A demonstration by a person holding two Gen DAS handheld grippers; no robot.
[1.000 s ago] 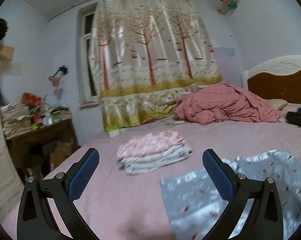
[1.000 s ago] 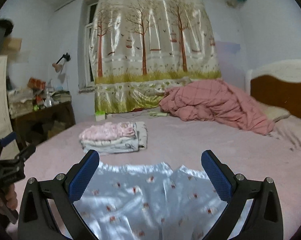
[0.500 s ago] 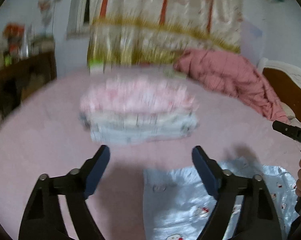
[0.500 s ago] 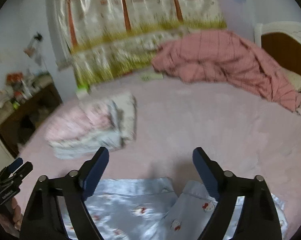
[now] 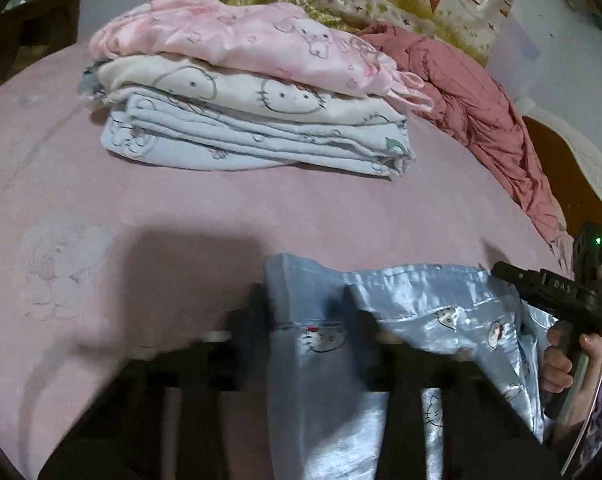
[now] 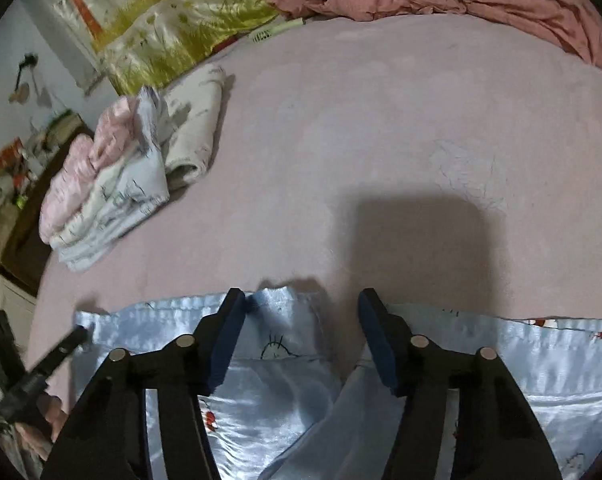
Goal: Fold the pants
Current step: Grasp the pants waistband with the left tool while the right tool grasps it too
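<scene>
Pale blue satin pants with small cartoon-cat prints (image 6: pixel 285 412) lie spread flat on the pink bedsheet (image 6: pixel 381 140), far edge toward the middle of the bed, at the near end of both views. Left claw (image 5: pixel 307 332) has just been closing; its pads are blurred in the left wrist view but stand narrow with a band of the blue satin pinched up between them at the pants' left corner. Right claw (image 6: pixel 301 340) has also just been closing, now half-wide, straddling a raised bit of the far edge near the crotch split; pads do not press the fabric yet.

Stack of folded pink, cream and blue-grey cartoon-print clothes (image 5: pixel 253 96) sits well apart beyond the pants. Crumpled dusty-pink quilt (image 5: pixel 481 120) lies further back by the headboard.

Risks, judged: satin is slick, so a thin pinch can slip out when lifted. Right claw may close on one layer only, or on the sheet too, dragging it. Uneven grips would skew the fold.
</scene>
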